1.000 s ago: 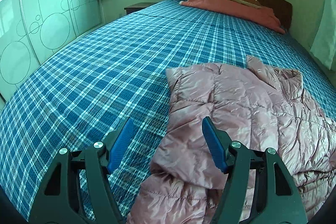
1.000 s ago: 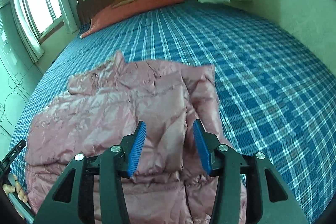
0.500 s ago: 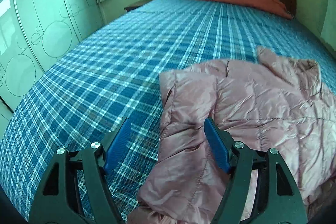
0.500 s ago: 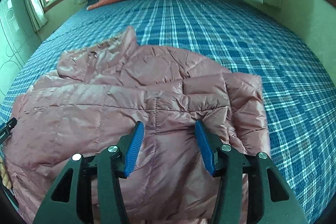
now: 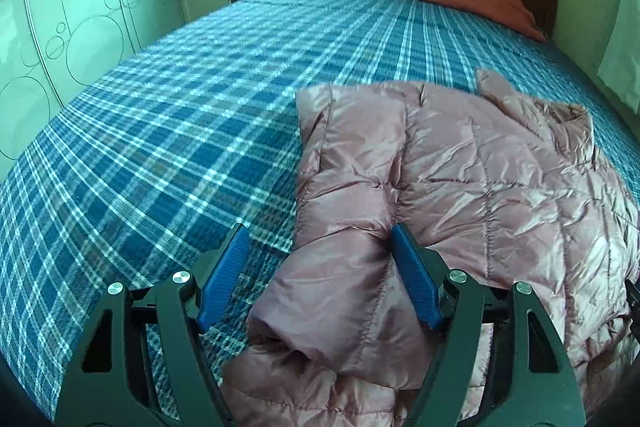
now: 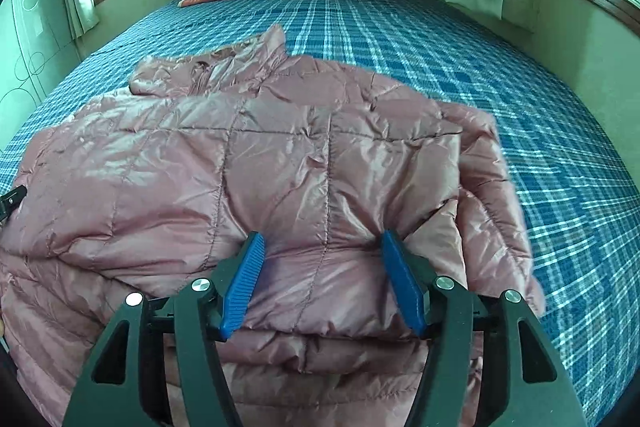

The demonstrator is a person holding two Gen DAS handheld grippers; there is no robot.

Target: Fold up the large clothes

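Left wrist view: your left gripper (image 5: 318,255), spread wide, straddles the jacket (image 5: 460,195) sleeve, unclamped. Right gripper (image 6: 322,259), equally wide, holds nothing. Puffy, slick, light; pinch seams. Jacket lies on bed (image 5: 180,107).

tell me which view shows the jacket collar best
The right wrist view: the collar stands near the middle, seen across its whole width. In the left wrist view the collar sits toward the right edge, at an angle and partly crumpled.
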